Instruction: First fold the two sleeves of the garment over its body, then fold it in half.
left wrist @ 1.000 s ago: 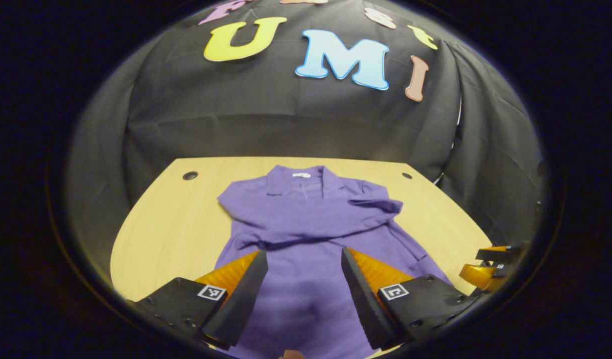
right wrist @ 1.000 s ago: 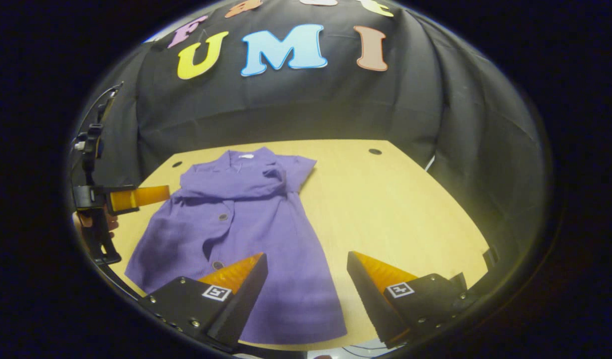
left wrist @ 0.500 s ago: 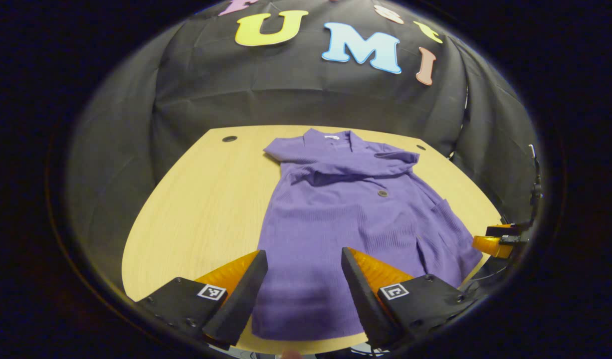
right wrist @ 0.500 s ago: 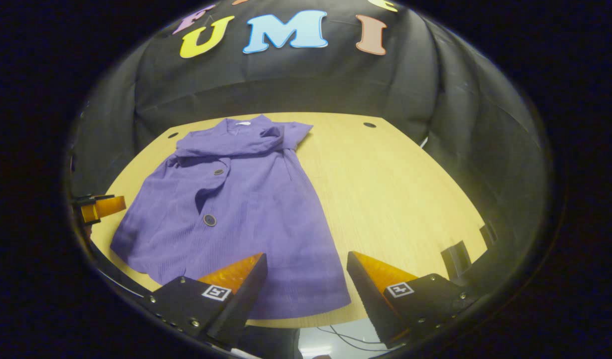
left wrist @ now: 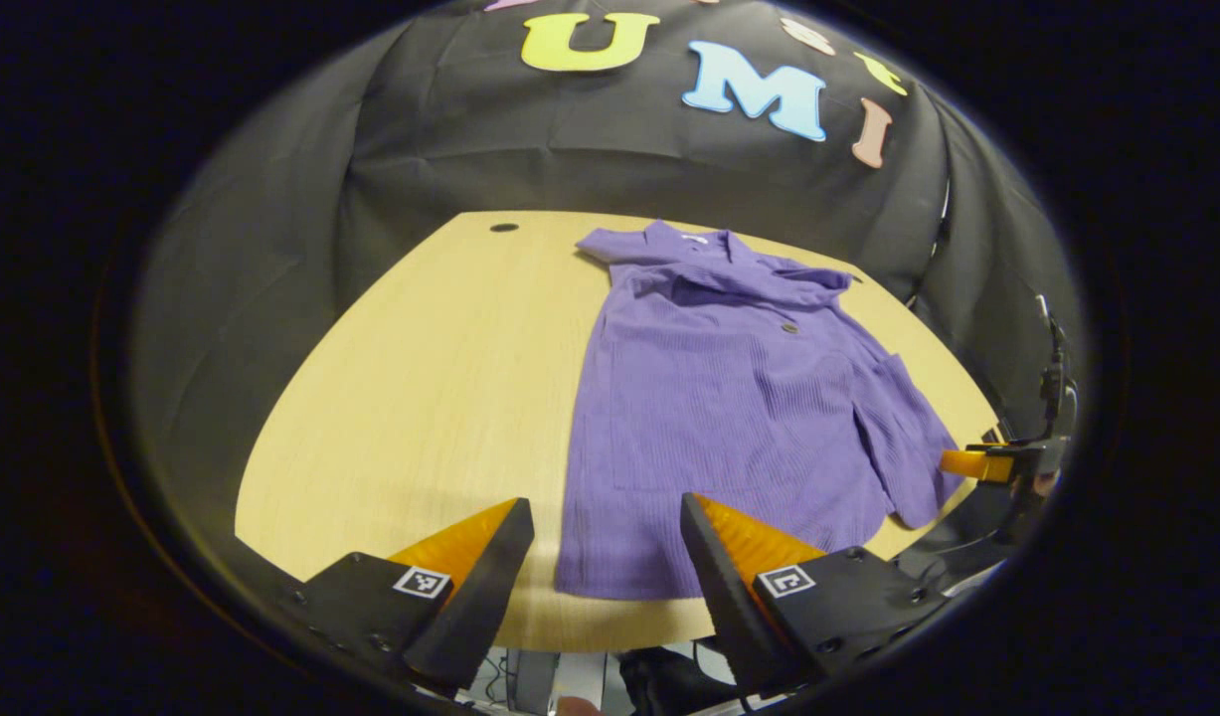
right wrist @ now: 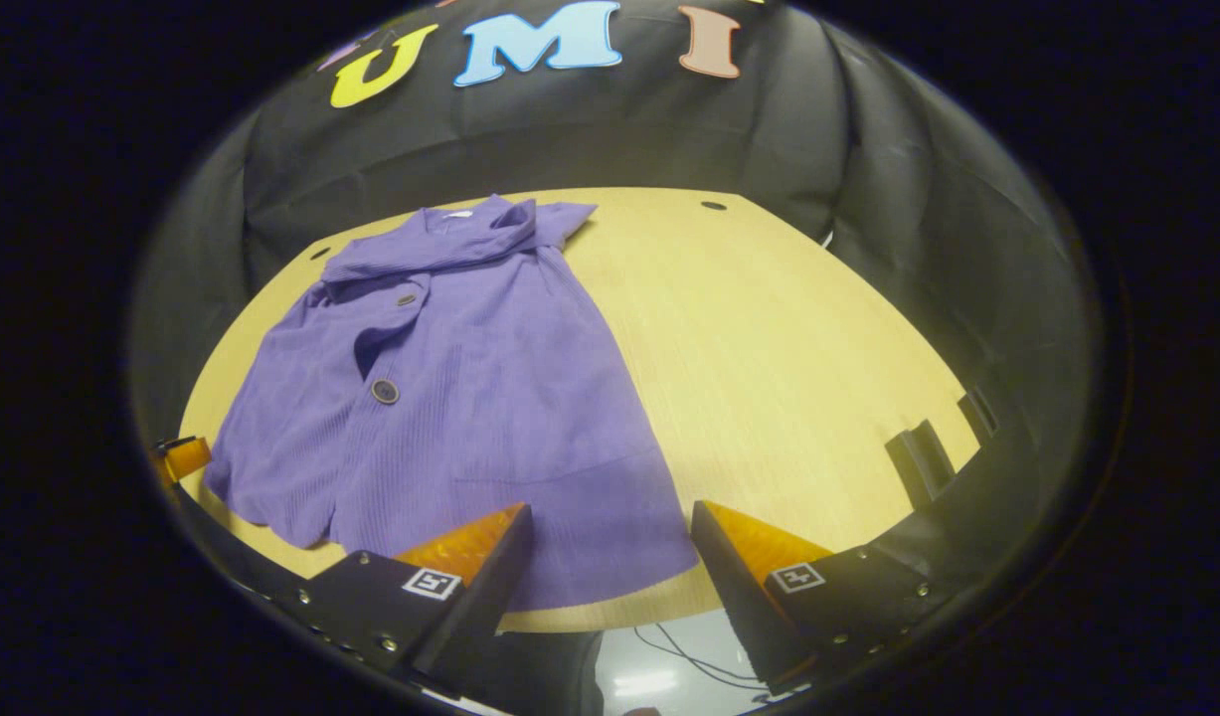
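Two grippers, left (left wrist: 607, 557) and right (right wrist: 610, 557), hover with jaws spread, holding nothing. Your garment (left wrist: 739, 398) lies centre-right on the table (left wrist: 421, 398), sleeves folded. Pinching one hem layer could spoil the half-fold.

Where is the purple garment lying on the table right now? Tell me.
The purple garment lies flat on the wooden table, left of centre in the right gripper view, collar toward the black cloth wall.

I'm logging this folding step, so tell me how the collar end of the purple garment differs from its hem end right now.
The collar end is bunched, with both sleeves folded across it; the hem end lies flat in a single smooth spread. The collar end sits toward the table's far edge, while the hem end lies near the table's near edge, by the open left gripper and right gripper. Both are the same ribbed purple fabric.
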Motion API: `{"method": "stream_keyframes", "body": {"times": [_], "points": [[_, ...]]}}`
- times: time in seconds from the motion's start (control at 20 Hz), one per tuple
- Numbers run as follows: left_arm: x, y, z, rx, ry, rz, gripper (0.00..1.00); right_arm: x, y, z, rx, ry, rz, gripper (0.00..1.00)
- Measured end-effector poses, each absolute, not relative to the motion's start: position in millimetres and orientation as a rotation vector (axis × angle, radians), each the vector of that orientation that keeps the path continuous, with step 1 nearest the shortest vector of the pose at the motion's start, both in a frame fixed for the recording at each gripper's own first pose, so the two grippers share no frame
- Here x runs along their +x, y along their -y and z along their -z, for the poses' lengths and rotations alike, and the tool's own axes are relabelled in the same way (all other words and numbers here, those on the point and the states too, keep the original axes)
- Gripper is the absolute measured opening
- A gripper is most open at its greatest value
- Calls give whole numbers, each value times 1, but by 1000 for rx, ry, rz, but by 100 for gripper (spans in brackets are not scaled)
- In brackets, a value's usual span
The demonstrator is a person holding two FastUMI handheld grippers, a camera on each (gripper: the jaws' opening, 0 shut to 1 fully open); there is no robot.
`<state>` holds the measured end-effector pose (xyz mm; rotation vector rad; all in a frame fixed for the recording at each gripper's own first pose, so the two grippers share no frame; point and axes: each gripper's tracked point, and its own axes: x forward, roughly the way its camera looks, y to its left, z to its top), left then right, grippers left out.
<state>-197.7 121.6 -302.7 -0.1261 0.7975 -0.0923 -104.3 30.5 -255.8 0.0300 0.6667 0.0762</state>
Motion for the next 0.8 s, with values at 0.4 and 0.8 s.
{"method": "stream_keyframes", "body": {"times": [0.4, 0.8], "points": [[-211, -113, 325, -52, -832, 90, 93, -111, -37, 269, 26, -684, -84, 99], [-211, -84, 330, 38, -828, 168, 62, -112, -43, 269, 63, -691, -85, 72]]}}
